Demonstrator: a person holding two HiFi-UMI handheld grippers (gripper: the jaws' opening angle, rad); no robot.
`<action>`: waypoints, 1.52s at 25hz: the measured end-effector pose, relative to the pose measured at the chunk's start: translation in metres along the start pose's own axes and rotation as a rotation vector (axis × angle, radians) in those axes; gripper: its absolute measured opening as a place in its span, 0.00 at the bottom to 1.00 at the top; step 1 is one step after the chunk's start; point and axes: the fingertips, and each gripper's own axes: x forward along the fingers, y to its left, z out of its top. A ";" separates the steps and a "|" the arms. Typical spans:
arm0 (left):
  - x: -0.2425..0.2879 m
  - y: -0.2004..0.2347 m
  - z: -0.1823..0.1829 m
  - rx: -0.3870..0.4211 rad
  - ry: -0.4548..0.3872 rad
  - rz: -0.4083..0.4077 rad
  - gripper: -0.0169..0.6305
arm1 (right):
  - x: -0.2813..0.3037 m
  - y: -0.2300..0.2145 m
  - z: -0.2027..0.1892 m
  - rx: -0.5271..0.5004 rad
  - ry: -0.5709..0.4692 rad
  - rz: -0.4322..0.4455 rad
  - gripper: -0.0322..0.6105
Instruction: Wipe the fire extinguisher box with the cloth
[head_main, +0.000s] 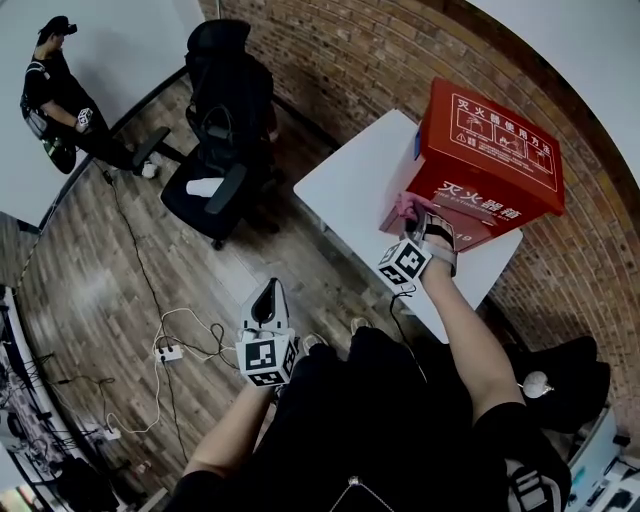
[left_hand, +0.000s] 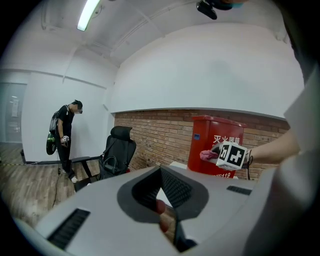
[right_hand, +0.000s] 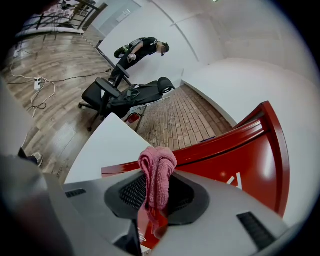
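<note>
The right gripper (right_hand: 156, 192) has its fingers pinching a pink cloth (right_hand: 157, 167), a nubby knitted terry bunched into a soft upright fold. The cloth sits at the lower front of the fire extinguisher box (head_main: 490, 160), a glossy red metal cabinet with a slanted lid and white printed characters. Whether cloth and metal actually touch cannot be told. The box stands on a smooth white counter (head_main: 350, 180) beside a rough brick wall (head_main: 400, 50). The left gripper (head_main: 268, 298), well apart from the box, is held low over the wood-plank floor (head_main: 120, 270), its ribbed dark fingers pressed together on nothing. A black padded office chair (head_main: 225, 140) stands near the counter.
</note>
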 end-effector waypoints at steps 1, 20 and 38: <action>0.002 -0.002 0.000 0.000 0.000 0.003 0.07 | 0.002 0.003 -0.001 0.000 0.000 0.009 0.21; 0.029 -0.040 -0.001 0.012 0.029 0.048 0.07 | 0.031 0.057 -0.015 0.014 -0.036 0.159 0.21; 0.022 -0.043 -0.013 0.011 0.066 0.147 0.07 | 0.064 0.113 -0.029 -0.025 -0.026 0.292 0.21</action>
